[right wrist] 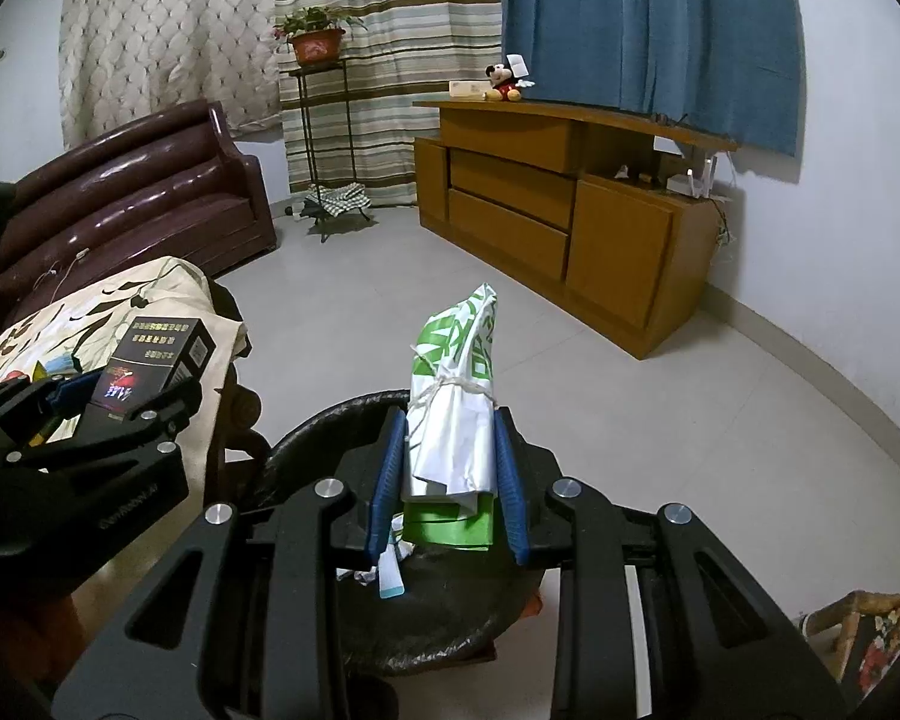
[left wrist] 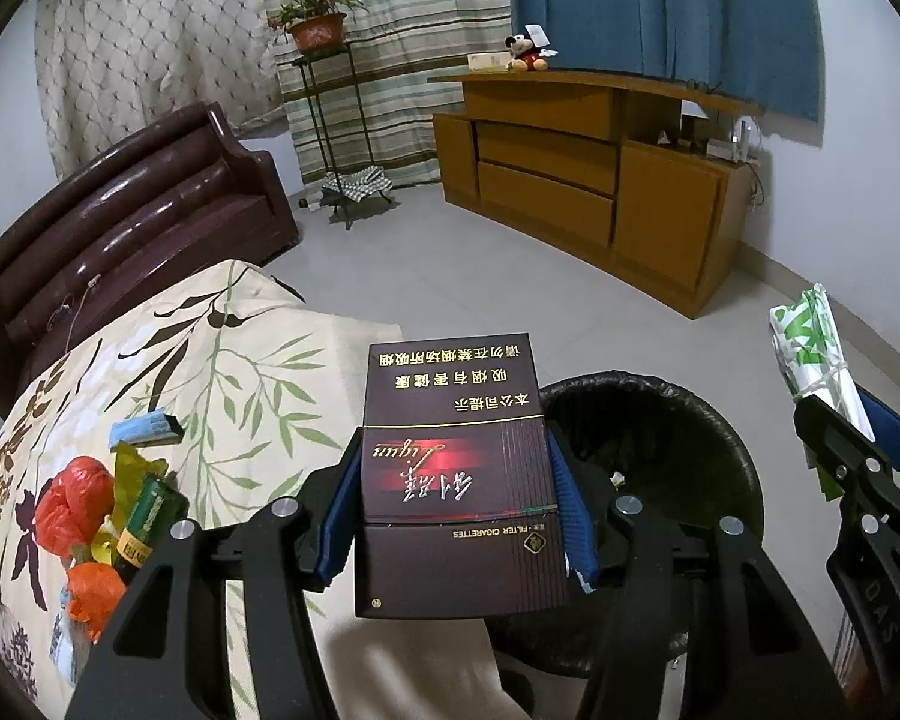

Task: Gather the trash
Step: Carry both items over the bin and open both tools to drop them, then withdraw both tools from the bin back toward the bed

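Two pieces of trash are in hand at once, one per hand-held gripper, which reads as a way to clear the surface in fewer trips. The left hand-held gripper (left wrist: 456, 510), at the bottom centre of its own view, pinches a dark maroon cigarette box (left wrist: 456, 468) by its long sides between the blue pads, the box standing up out of the jaws so that its free end would lead when let go. The right hand-held gripper (right wrist: 450, 480), low in the centre of its view, is pressed onto a white-and-green plastic bundle (right wrist: 456, 402) tied round with string; the soft wrap is squeezed narrow, which explains the tighter jaws. Just beyond and beneath both sits the trash bin (left wrist: 690, 420), lined with a black bag, its rim showing behind each held item and some scraps already inside. Both loads look poised near the bin's mouth, so dropping them appears to be the step in hand. Towards the lower left of the left view, a leaf-patterned cloth covers the tabletop (left wrist: 240, 360), where more waste waits: crumpled orange bags (left wrist: 72, 498), a green bottle (left wrist: 147, 522) and a small blue-and-black packet (left wrist: 147, 429).
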A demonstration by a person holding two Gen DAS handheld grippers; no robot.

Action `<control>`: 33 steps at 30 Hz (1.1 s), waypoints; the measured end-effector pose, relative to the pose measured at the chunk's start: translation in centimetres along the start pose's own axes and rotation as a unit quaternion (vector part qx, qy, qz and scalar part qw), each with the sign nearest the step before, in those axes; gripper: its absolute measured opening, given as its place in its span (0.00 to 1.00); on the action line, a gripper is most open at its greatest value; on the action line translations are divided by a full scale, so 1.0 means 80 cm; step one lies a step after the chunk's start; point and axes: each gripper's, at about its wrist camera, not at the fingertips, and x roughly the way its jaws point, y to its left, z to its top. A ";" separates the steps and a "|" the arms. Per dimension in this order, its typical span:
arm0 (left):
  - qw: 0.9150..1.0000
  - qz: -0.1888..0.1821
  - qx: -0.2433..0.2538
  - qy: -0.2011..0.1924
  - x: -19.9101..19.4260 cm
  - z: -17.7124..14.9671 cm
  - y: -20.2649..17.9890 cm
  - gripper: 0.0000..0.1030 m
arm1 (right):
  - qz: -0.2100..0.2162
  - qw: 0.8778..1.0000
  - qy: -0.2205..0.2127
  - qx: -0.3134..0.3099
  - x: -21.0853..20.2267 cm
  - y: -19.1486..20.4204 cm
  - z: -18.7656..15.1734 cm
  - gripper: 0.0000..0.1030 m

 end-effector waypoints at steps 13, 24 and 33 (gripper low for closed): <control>1.000 0.001 -0.002 0.004 0.011 0.000 0.000 0.72 | 0.001 1.000 -0.003 0.008 0.009 -0.008 0.006 0.37; 1.000 -0.001 0.000 0.002 0.012 -0.001 -0.002 0.77 | -0.008 1.000 -0.011 0.018 0.001 -0.007 -0.003 0.44; 1.000 -0.004 -0.002 -0.002 0.009 0.001 -0.004 0.77 | -0.018 0.999 -0.010 0.029 -0.003 -0.012 -0.006 0.57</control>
